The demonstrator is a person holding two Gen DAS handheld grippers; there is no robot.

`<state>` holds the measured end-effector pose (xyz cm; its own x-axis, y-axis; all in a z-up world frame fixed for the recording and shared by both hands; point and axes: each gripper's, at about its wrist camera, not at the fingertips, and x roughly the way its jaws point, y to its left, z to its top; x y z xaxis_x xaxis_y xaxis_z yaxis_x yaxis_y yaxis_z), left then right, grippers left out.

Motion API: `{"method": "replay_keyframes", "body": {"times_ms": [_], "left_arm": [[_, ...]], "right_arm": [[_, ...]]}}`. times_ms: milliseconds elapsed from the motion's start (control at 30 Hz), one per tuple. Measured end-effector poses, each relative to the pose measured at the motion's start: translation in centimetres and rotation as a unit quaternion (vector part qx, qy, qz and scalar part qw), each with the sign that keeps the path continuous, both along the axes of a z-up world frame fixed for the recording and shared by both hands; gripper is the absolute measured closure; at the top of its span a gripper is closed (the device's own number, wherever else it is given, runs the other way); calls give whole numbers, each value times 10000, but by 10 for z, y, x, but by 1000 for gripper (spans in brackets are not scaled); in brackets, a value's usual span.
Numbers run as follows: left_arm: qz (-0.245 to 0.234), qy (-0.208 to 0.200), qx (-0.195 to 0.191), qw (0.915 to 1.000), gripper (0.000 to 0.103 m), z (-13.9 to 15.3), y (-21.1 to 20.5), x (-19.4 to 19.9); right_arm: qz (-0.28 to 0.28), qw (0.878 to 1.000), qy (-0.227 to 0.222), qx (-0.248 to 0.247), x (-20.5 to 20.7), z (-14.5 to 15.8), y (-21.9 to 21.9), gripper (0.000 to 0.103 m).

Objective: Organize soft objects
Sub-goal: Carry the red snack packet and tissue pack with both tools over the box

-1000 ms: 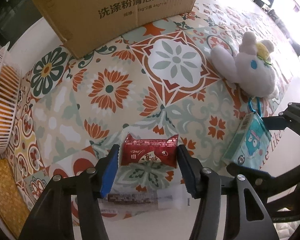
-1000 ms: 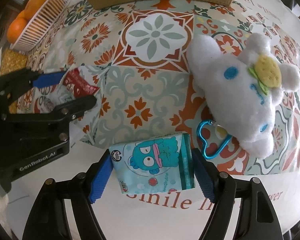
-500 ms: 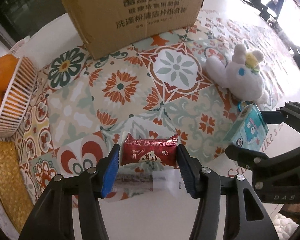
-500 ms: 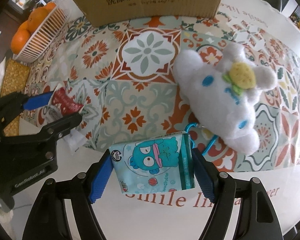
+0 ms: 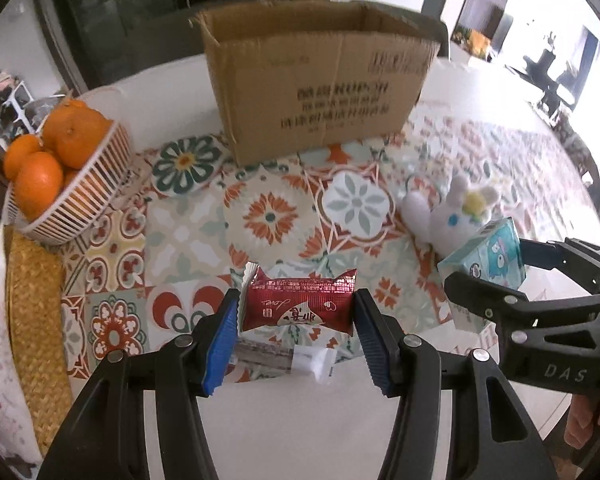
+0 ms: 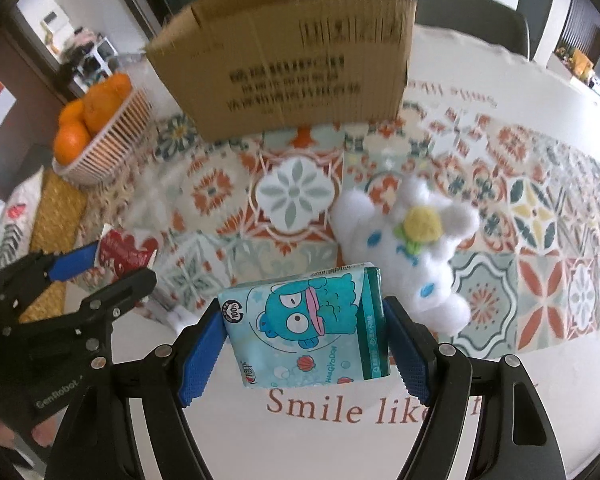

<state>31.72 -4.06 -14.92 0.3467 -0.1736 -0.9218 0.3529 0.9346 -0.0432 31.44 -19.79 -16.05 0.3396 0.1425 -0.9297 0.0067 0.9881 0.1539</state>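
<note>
My left gripper [image 5: 296,320] pinched the red snack packet [image 5: 299,306] and my right gripper [image 6: 305,338] squeezed the tissue pack [image 6: 306,322], both lifted off the table. I judged each should clear the cardboard box [image 5: 320,92] rim before release. Only the right view showed the plush rabbit [image 6: 410,256] whole; only the left showed a clear wrapper [image 5: 284,360] underneath.

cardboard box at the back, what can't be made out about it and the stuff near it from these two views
- Brown cardboard box: inside hidden by its front wall in both views; printed text smeared by motion blur.
- Clear-ended flat packet in the left wrist view: partly hidden behind the red snack wrapper and left gripper; label too small.
- White plush toy in the right wrist view: lower part covered by the teal tissue pack.
</note>
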Motion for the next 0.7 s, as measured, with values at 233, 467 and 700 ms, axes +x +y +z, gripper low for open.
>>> {"method": "replay_keyframes", "body": {"times_ms": [233,467,700], "left_arm": [[283,-356,-231,9987,47,23,0,4],[403,-641,-489,9959,47,48,5,-2],[427,-1027,-655,9916,47,79,5,-3]], "right_arm": [[46,9987,-504,18,-2,29,7,26],[43,9956,-917,187,-3,58,9,26],[16,9904,-1337,337,-3,87,6,26]]}}
